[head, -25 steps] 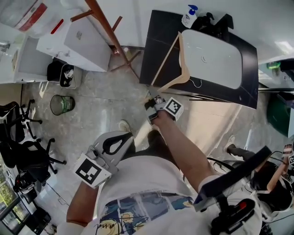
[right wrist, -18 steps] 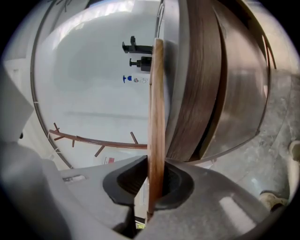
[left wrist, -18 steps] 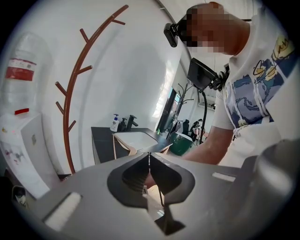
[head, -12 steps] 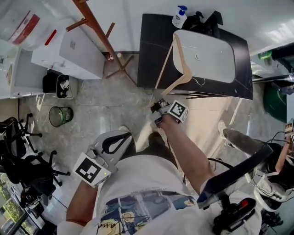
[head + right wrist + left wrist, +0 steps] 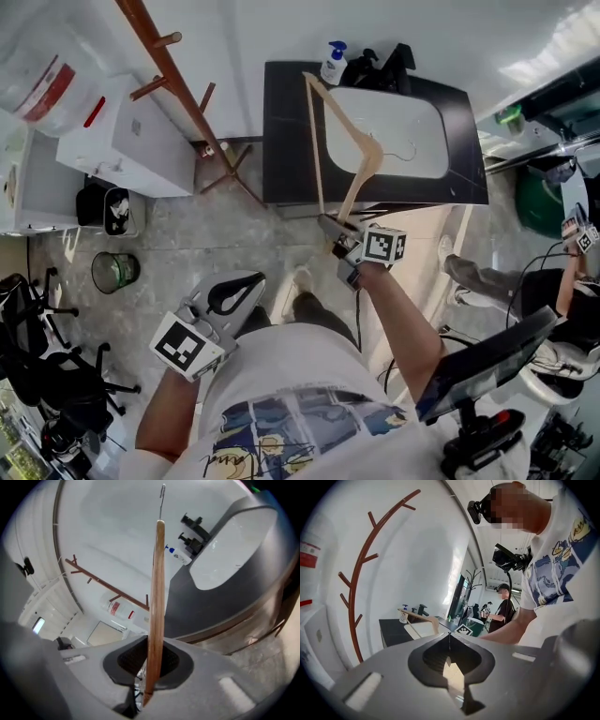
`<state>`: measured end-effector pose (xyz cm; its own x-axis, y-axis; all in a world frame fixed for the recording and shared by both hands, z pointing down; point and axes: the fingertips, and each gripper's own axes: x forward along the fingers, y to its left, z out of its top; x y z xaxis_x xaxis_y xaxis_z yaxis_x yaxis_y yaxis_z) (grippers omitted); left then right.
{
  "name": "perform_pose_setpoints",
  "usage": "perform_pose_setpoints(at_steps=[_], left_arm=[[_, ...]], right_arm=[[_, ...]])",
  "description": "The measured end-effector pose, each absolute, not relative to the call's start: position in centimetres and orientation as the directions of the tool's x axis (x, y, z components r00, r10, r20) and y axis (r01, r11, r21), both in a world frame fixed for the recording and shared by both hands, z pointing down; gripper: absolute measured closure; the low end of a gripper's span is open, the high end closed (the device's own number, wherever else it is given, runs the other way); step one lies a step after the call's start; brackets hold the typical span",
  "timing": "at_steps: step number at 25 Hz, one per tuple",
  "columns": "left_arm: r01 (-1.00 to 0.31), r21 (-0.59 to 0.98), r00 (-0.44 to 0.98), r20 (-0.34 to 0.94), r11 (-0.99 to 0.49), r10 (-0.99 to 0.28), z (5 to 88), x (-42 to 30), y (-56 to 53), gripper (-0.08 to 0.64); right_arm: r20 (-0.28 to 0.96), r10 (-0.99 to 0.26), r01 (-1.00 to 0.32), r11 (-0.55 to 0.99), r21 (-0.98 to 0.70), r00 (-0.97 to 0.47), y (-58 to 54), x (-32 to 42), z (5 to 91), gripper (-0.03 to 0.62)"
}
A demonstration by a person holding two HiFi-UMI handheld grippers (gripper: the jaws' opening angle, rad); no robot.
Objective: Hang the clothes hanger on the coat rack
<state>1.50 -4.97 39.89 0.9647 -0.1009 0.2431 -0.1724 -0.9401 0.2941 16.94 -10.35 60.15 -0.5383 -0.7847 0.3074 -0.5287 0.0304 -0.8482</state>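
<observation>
"Clothes hanger point(image 5: 366, 164), where is it?"

"Up off the worktop point(image 5: 281, 141), in the right gripper point(image 5: 336, 228). From the head view it lies across the near left part of the worktop and the left rim of the basin point(image 5: 427, 164), with its wire hook showing over the white bowl."

"And the grip?"

"The jaws have just been closing, and they pinch the tip of one wooden arm. In the right gripper view the wood rises straight out of them, hook at the top."

"The left gripper point(image 5: 246, 284)?"

"Low at the person's side, jaws pressed together with nothing in them."

"The coat rack point(image 5: 178, 80)?"

"It stands against the wall past the left edge of the worktop, well apart from the hanger."

"Any containers?"

"The basin is sunk into the worktop. A soap bottle point(image 5: 334, 64) stands at the far edge beside a black tap point(image 5: 380, 67). On the floor to the left is a round bin point(image 5: 114, 272) with something greenish inside; what it is, I cannot tell."
</observation>
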Motion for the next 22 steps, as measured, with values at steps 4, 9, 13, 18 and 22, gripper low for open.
perform_pose_setpoints(at_steps=[4,9,13,18,22], left_arm=[[-0.182,0.286,0.964,0.241,-0.941,-0.114,39.5,1.5,-5.1,0.557],[-0.196,0.281,0.965,0.226,-0.940,-0.134,39.5,1.1,-4.8,0.557],[-0.216,0.270,0.965,0.208,-0.938,-0.162,38.8,0.3,-5.1,0.557],[-0.265,0.262,0.959,0.177,-0.928,-0.224,38.2,-1.1,-6.0,0.557],[-0.307,0.269,0.948,0.165,-0.913,-0.271,38.1,-2.5,-6.6,0.557]], right_arm=[[0.349,-0.701,-0.587,0.121,-0.800,-0.622,-8.9,17.5,56.2,0.561],[0.354,-0.589,-0.596,0.284,-0.751,-0.726,-7.5,17.4,50.1,0.561],[0.389,-0.487,-0.596,0.403,-0.694,-0.782,-6.6,16.8,46.2,0.561],[0.442,-0.350,-0.564,0.522,-0.640,-0.826,-5.7,15.2,43.3,0.561],[0.494,-0.226,-0.522,0.589,-0.617,-0.839,-6.0,12.6,43.1,0.561]])
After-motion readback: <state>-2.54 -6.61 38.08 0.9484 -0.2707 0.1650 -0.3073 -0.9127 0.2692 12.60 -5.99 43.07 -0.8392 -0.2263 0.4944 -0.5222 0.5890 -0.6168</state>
